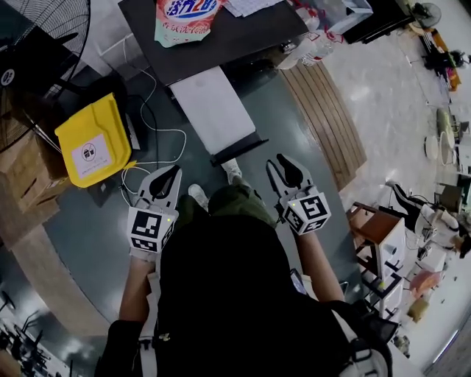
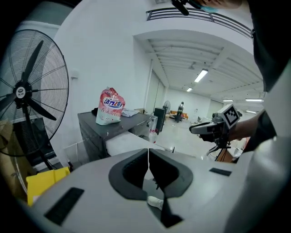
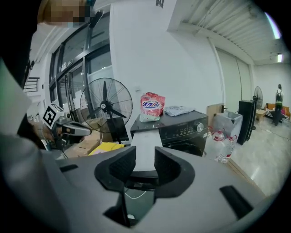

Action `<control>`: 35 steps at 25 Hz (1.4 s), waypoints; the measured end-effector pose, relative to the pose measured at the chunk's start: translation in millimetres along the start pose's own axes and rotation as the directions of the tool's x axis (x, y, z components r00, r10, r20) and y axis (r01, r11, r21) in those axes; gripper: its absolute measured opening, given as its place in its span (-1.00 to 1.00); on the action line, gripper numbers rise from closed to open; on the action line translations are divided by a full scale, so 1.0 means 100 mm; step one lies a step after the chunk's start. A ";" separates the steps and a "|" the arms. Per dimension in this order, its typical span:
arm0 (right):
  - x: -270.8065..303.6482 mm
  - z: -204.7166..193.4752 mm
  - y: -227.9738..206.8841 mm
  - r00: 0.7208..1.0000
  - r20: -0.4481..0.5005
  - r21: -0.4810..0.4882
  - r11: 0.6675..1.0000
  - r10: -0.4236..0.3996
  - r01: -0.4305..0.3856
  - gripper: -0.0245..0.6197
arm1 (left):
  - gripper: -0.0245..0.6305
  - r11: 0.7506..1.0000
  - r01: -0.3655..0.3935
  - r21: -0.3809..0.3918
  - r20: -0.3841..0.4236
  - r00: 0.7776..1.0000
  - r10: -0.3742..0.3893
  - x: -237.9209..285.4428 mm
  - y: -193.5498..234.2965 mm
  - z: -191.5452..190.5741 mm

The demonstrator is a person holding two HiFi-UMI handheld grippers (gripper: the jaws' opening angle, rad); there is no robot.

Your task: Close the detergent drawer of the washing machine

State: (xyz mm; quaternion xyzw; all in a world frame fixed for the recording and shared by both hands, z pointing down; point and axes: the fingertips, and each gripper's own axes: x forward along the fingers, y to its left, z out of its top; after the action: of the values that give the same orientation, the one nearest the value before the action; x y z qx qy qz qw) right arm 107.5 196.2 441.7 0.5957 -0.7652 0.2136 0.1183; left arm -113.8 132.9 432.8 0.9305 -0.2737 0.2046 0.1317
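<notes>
The dark washing machine (image 1: 221, 40) stands ahead of me, and its white detergent drawer (image 1: 213, 110) is pulled far out toward me. Both grippers hang in the air short of the drawer, touching nothing. My left gripper (image 1: 169, 173) is to the drawer's lower left with its jaws shut and nothing between them (image 2: 148, 157). My right gripper (image 1: 285, 163) is to the lower right, open and empty (image 3: 144, 161). Through its gap in the right gripper view I see the drawer (image 3: 146, 148) and the machine's front (image 3: 184, 129) some way off. The left gripper view shows the drawer (image 2: 125, 141) from its side.
A pink detergent bag (image 1: 185, 18) and papers lie on the machine's top. A yellow container (image 1: 92, 140), white cables (image 1: 158, 132) and a standing fan (image 1: 44, 37) are at the left. A wooden platform (image 1: 327, 110) and water bottles (image 3: 223, 145) are at the right.
</notes>
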 end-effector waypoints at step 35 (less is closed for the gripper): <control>1.01 -1.18 -0.78 0.828 -0.462 -0.292 0.828 0.317 -0.479 -0.44 | -0.62 0.993 0.009 -0.115 -0.442 0.895 -0.059 1.38 -0.54 -1.54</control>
State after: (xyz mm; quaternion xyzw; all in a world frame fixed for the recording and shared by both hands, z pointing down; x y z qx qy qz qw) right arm 147.5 149.0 604.3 0.3269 -0.8613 0.1899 0.3394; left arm -25.6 169.1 623.5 0.8552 -0.2308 0.3940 0.2451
